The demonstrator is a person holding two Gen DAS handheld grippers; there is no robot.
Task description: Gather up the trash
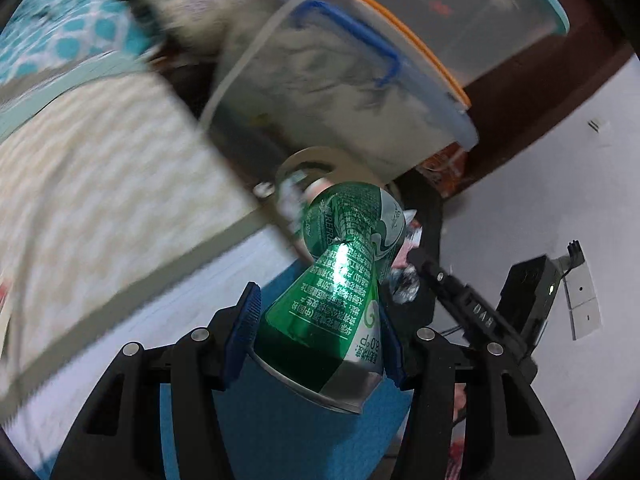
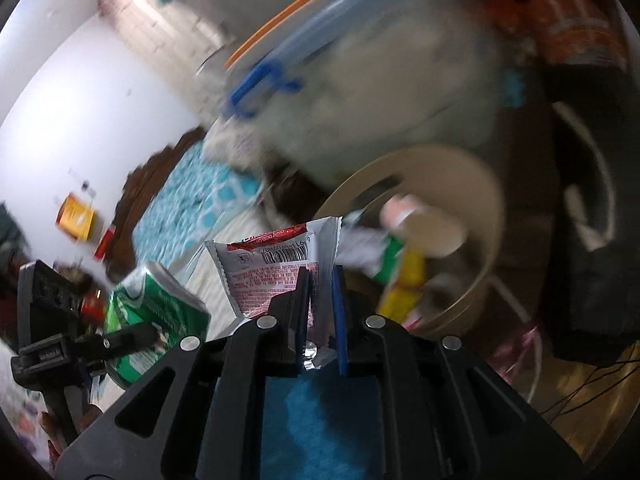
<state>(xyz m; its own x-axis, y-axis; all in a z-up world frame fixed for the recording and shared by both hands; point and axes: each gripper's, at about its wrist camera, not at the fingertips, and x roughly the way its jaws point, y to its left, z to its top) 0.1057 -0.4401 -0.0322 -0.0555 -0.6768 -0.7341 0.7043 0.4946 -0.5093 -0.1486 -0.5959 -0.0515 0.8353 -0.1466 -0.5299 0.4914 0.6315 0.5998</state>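
In the left wrist view my left gripper [image 1: 318,308] is shut on a crushed green drink can [image 1: 344,264], whose body sticks out forward past the blue pads [image 1: 250,312]. A beige round bin [image 1: 316,156] lies just beyond the can. My right gripper [image 2: 321,276] is shut on a red, white and silver snack wrapper [image 2: 272,268], held in front of the bin's rim [image 2: 480,184]. The bin holds a yellow-green carton [image 2: 404,280] and a paper cup [image 2: 436,232]. Each gripper shows in the other's view: the right gripper [image 1: 414,266] beside the can, the left gripper [image 2: 136,324] with the can [image 2: 156,304].
Clear plastic storage boxes [image 1: 360,80] with a blue handle and orange rim stand behind the bin. A bed with a pale cover [image 1: 100,184] and teal patterned bedding [image 2: 192,208] lies alongside. A white wall [image 1: 560,184] with sockets and a black bag [image 2: 588,272] flank the bin.
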